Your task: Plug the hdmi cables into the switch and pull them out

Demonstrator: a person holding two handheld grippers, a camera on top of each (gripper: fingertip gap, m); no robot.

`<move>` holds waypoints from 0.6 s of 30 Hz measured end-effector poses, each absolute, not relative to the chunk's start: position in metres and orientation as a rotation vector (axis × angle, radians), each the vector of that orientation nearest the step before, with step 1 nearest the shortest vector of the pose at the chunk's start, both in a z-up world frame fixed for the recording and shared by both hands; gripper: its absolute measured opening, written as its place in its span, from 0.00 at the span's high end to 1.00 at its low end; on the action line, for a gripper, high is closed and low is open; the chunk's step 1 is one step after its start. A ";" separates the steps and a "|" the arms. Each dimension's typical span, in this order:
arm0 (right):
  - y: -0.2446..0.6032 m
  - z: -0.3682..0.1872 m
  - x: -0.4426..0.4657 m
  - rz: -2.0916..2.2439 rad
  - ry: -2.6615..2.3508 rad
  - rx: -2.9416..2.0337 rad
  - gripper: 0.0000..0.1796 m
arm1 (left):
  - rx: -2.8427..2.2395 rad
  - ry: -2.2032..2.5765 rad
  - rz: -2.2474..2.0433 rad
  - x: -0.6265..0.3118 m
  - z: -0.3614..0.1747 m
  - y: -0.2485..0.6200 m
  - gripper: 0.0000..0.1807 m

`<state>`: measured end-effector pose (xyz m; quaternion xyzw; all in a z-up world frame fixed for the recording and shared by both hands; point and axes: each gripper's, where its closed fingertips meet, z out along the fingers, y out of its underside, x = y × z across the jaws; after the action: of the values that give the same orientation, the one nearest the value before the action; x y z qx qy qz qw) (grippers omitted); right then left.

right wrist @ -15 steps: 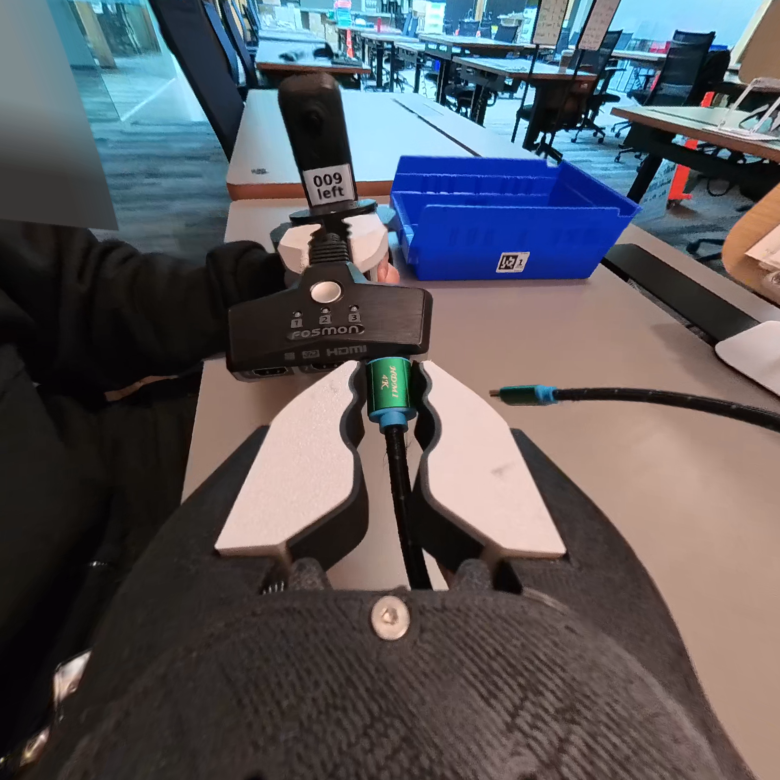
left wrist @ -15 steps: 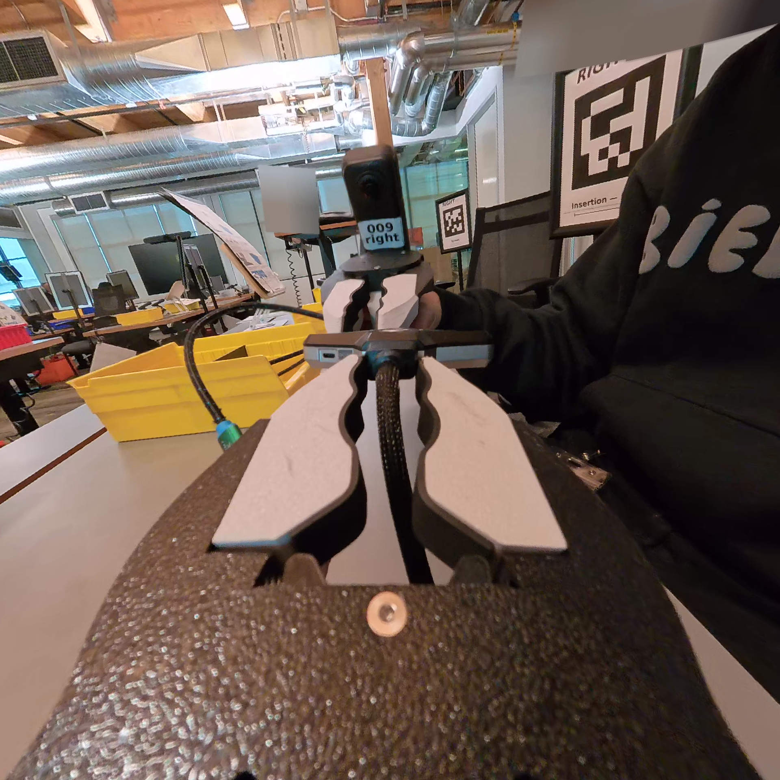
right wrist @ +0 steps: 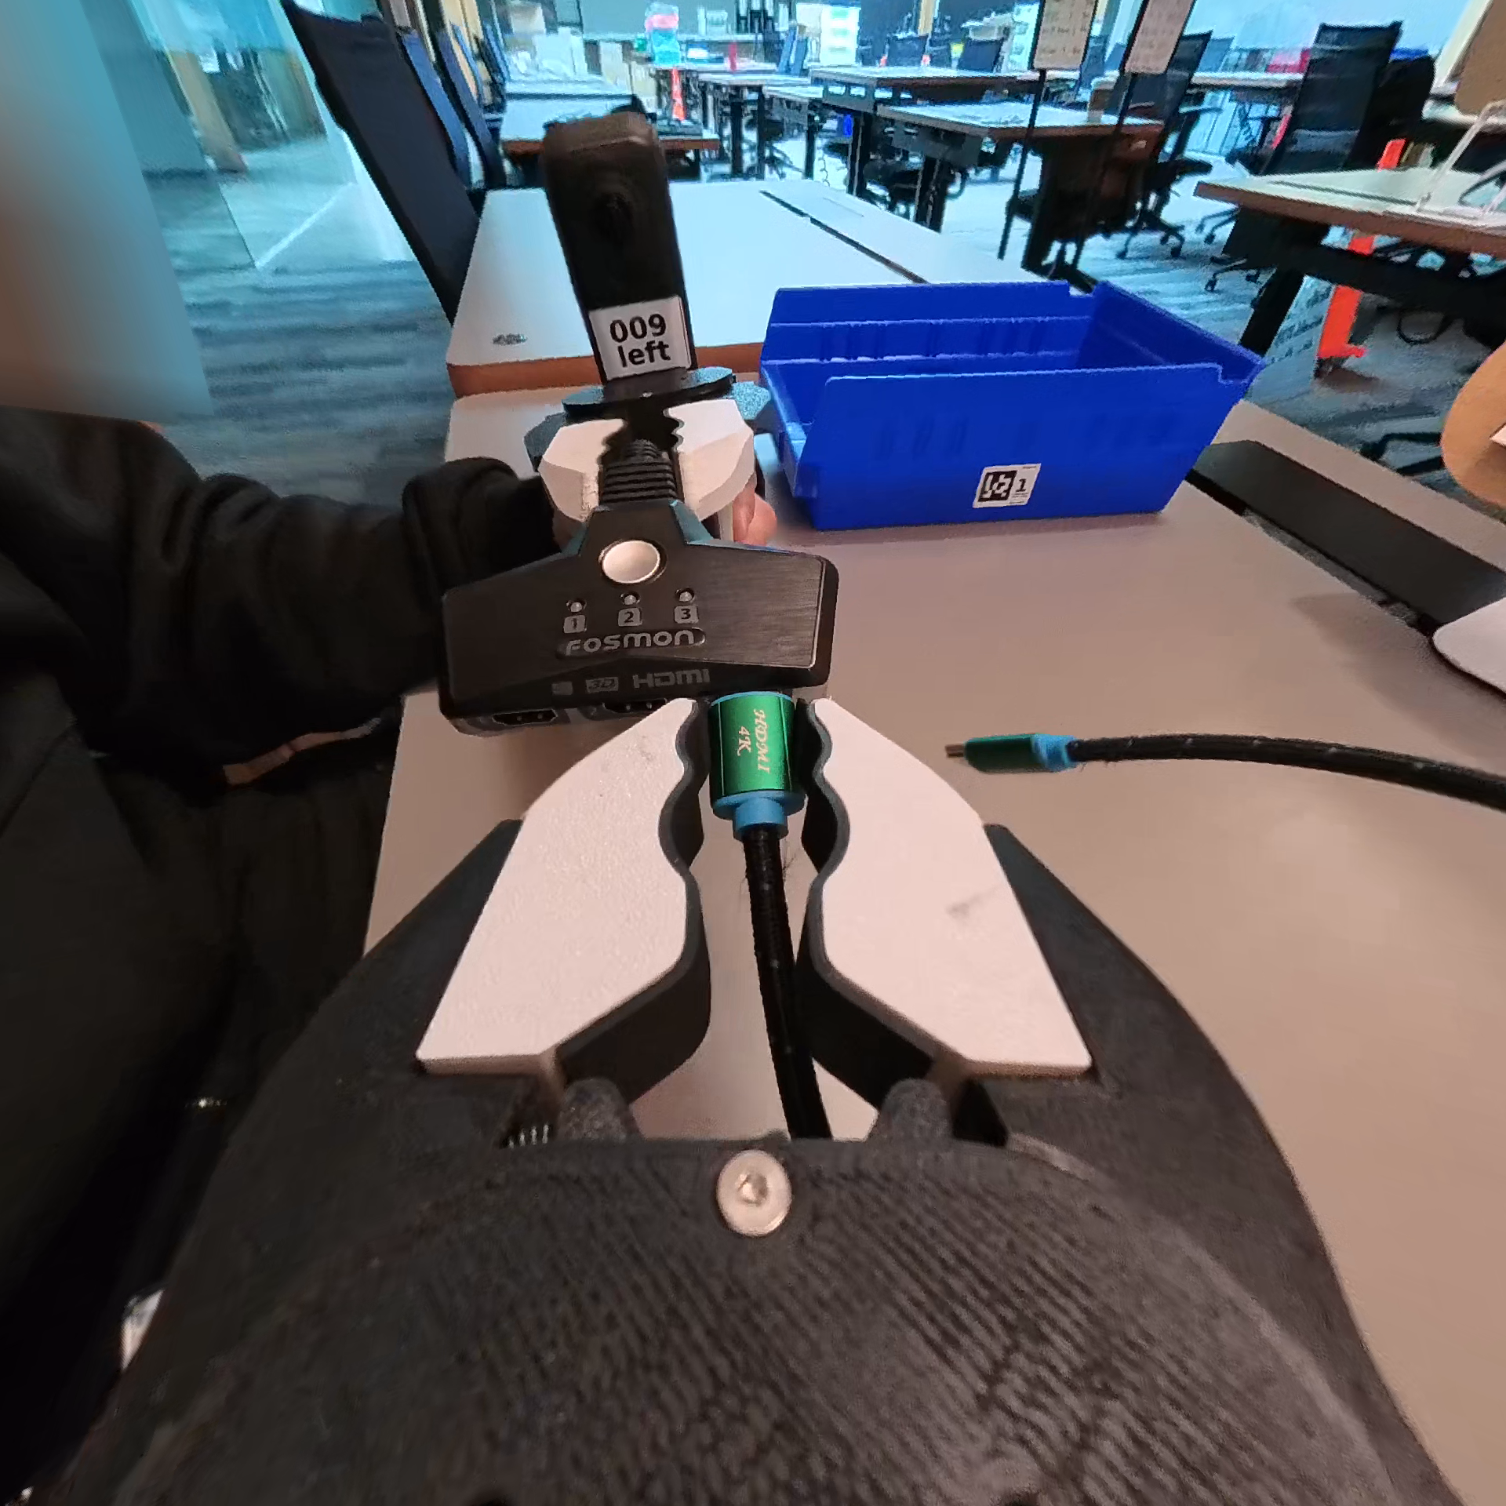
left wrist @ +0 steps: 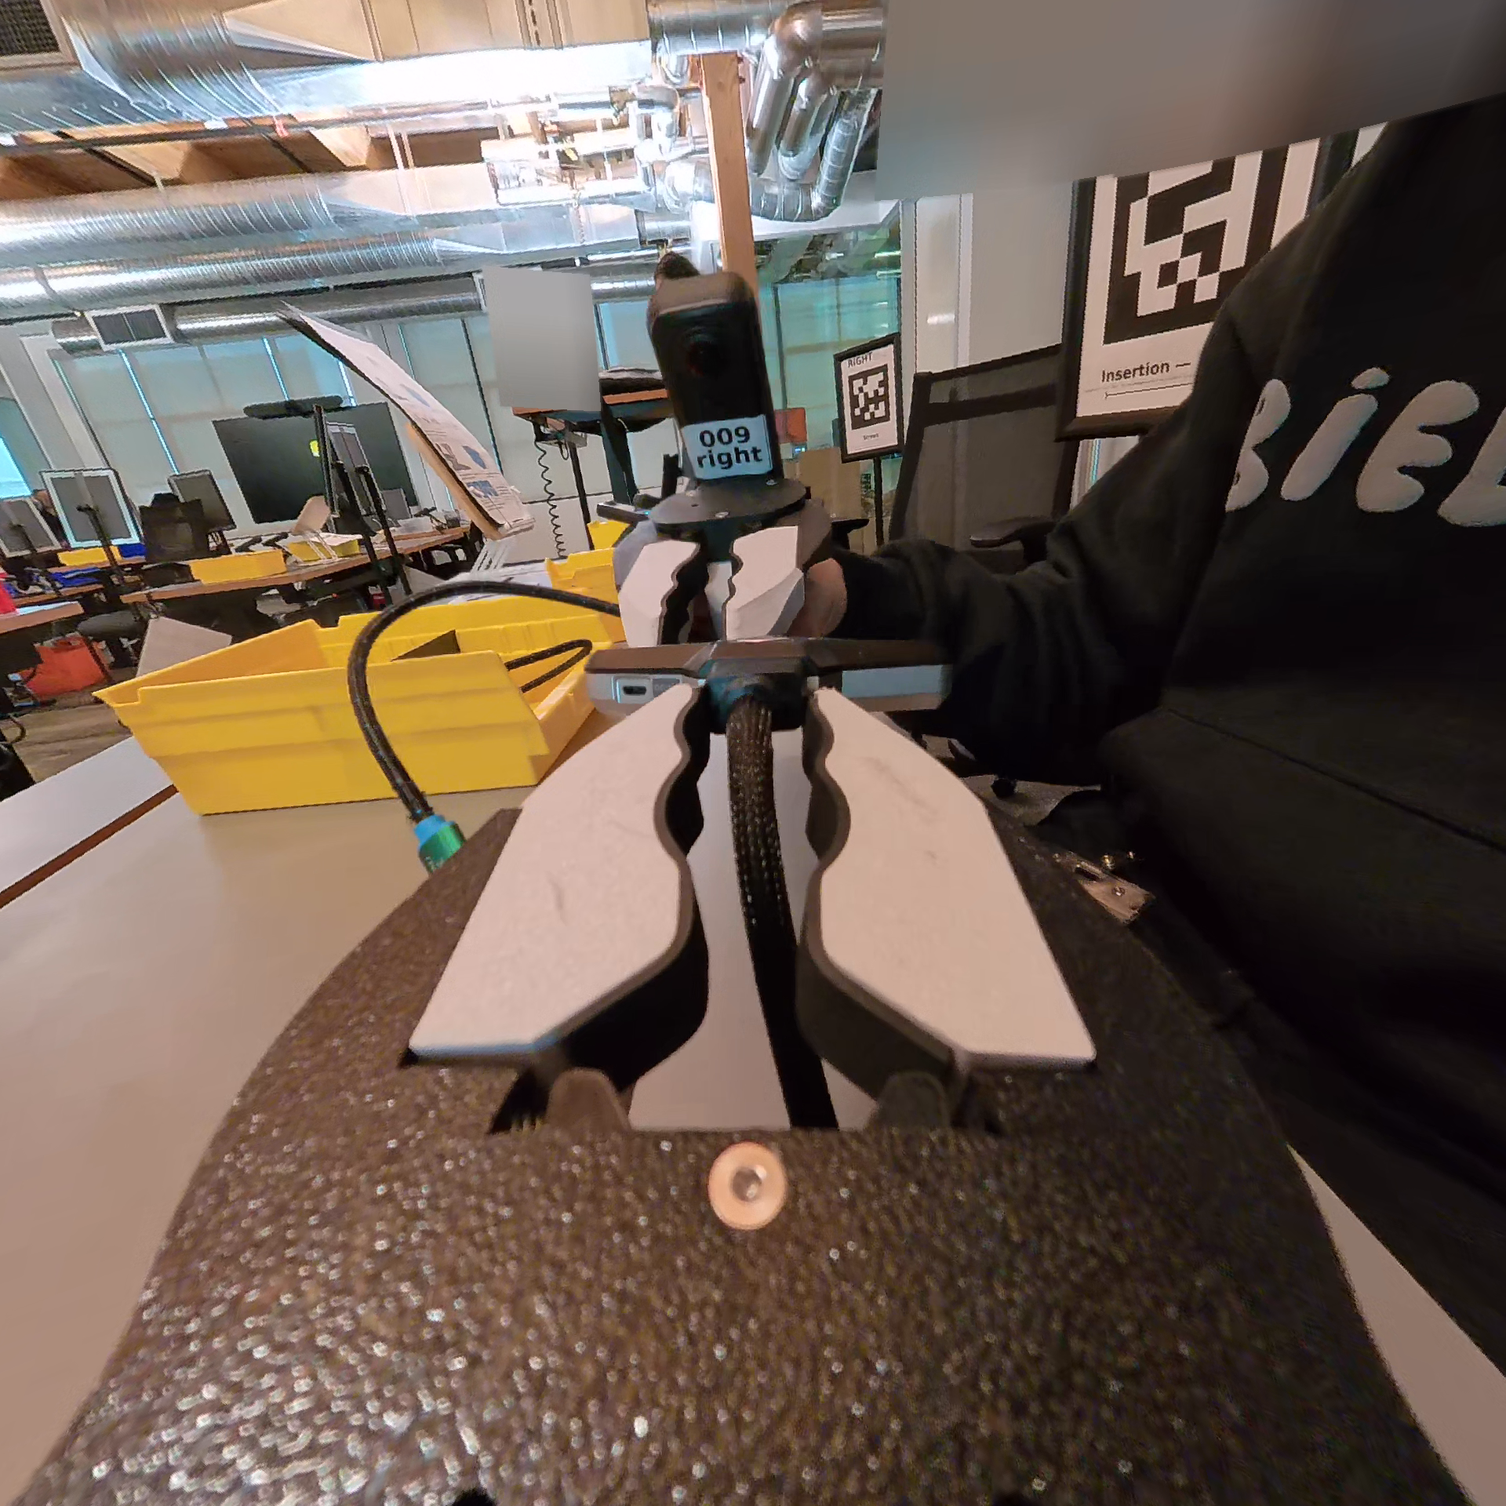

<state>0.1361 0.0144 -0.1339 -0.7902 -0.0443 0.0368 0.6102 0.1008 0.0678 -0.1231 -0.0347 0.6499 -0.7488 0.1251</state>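
A yellow bin (left wrist: 326, 717) holds black cable. The left gripper (left wrist: 754, 709) clamps the switch (right wrist: 636, 631) by its pigtail, above the table (right wrist: 1141, 668). The right gripper (right wrist: 750, 733) grips a green plug (right wrist: 750, 754) at the switch's port. A second plug (right wrist: 1006, 752) lies loose. The blue bin's (right wrist: 1002, 407) contents can't be seen.

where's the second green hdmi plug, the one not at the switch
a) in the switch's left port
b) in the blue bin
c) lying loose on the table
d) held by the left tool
c: the second green plug lies free on the grey table, beside the right tool and short of the blue bin.
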 end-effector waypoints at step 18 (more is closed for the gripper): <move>0.020 -0.134 0.140 0.098 -0.036 -1.786 0.88 | -0.129 1.851 -2.213 0.103 -0.121 0.072 0.88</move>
<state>0.1399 0.0203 -0.1344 -0.7786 -0.0159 0.0426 0.6259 0.1029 0.0717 -0.1209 -0.0442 0.6359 -0.7601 0.1263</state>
